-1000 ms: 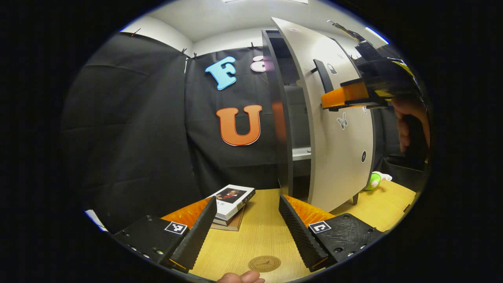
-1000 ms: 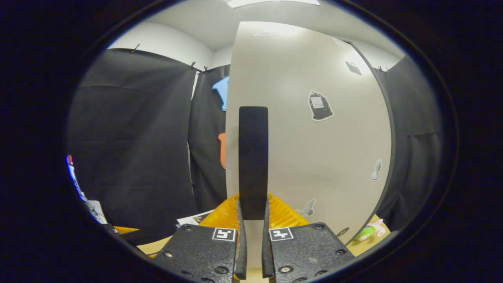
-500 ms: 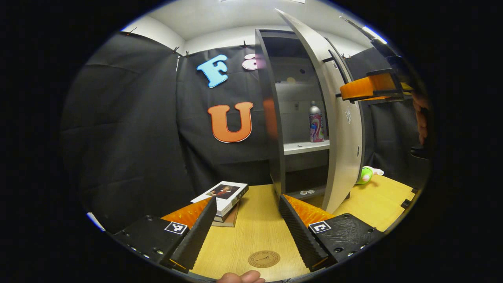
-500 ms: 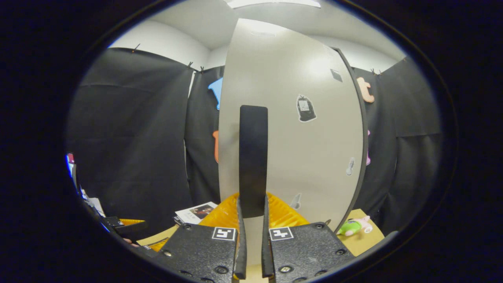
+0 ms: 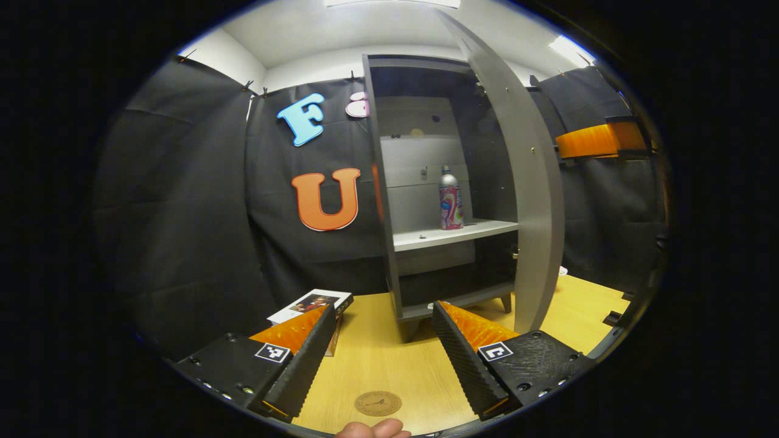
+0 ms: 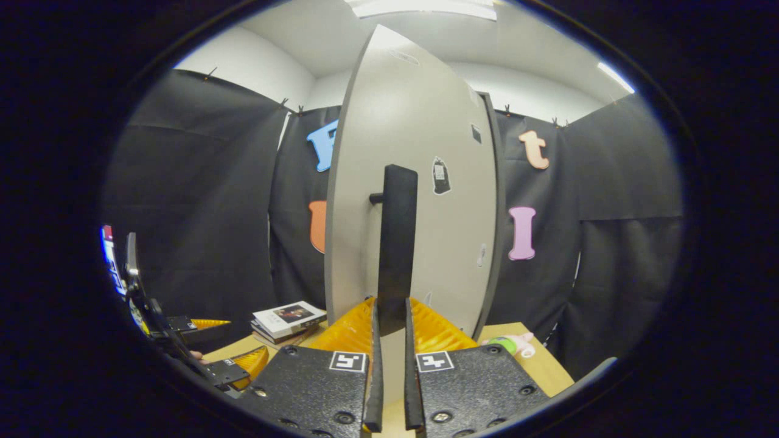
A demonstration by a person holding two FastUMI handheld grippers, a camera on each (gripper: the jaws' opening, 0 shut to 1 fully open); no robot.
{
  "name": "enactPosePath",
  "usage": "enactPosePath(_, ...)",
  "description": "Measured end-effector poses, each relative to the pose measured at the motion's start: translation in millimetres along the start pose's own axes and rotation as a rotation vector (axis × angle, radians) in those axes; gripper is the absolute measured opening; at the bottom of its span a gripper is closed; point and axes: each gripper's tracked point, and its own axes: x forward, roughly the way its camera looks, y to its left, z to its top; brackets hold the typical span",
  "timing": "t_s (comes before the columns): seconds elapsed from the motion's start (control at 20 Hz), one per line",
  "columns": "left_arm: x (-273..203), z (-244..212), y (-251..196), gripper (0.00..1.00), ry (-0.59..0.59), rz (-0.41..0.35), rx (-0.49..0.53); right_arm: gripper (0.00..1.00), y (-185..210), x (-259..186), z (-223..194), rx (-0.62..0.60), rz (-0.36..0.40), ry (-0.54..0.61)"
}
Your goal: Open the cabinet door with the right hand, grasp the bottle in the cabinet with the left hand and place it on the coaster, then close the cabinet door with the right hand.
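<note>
In the right gripper view, the right gripper is clamping the dark upright handle of the cabinet door, both fingers pressing on the bar's lower end with only the bar's width between them. The pale door is standing swung wide, its outer face carrying a few small stickers. In the left gripper view, the same door is showing edge-on at the right of the open cabinet, and what is probably the right gripper's body is peeking out just beyond the door's edge, though the fisheye rim is making that hard to confirm.

Inside the cabinet, the bottle is standing upright on the pale middle shelf, towards its right half, apart from the walls. The left gripper is hovering above the wooden table with its fingers spread wide and nothing between them. The round coaster is lying flat on the table between and below the two fingers, near the front edge, where a fingertip of the person is showing. A small stack of books is sitting on the table to the left of the cabinet, partly behind the left finger. In the right gripper view, a green and pink soft toy is lying on the table to the right of the door.
</note>
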Motion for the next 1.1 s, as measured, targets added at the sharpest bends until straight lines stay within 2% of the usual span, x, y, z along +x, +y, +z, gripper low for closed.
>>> enactPosePath(0.35,9.7,25.3,-57.5,0.96,-0.034,-0.072,-0.004,0.14,-78.5,-46.9,-4.6,0.000,-0.128,0.004)
enactPosePath(0.5,16.8,36.2,-78.4,0.96,-0.044,-0.096,-0.016,0.16,-123.6,-61.8,-8.0,0.030,-0.220,0.015)
enactPosePath(0.55,19.7,38.4,-84.5,0.96,-0.045,-0.102,-0.021,0.06,-141.1,-64.0,-10.4,0.038,-0.267,0.017)
enactPosePath(0.6,22.6,41.6,-92.0,0.96,-0.046,-0.110,-0.027,0.11,-160.2,-68.8,-13.2,0.050,-0.309,0.024)
enactPosePath(0.7,28.8,48.6,-106.3,0.96,-0.052,-0.121,-0.035,0.09,-191.0,-73.2,-17.6,0.106,-0.373,0.033)
enactPosePath(0.8,34.4,55.3,-120.4,0.96,-0.058,-0.129,-0.031,0.07,-202.3,-73.6,-24.5,0.151,-0.345,0.049)
enactPosePath(0.9,39.0,61.4,-133.4,0.96,-0.066,-0.135,-0.022,0.07,-187.2,-75.9,-31.6,0.110,-0.303,0.066)
enactPosePath(0.95,42.0,64.5,-138.4,0.96,-0.068,-0.134,-0.017,0.13,-183.6,-77.4,-36.2,0.074,-0.281,0.073)
enactPosePath(1.0,44.8,69.1,-143.4,0.96,-0.072,-0.134,-0.013,0.13,-182.2,-78.1,-37.1,0.062,-0.270,0.075)
enactPosePath(1.1,55.1,81.6,-150.9,0.96,-0.089,-0.127,-0.003,0.12,-189.1,-85.5,-29.6,0.084,-0.258,0.050)
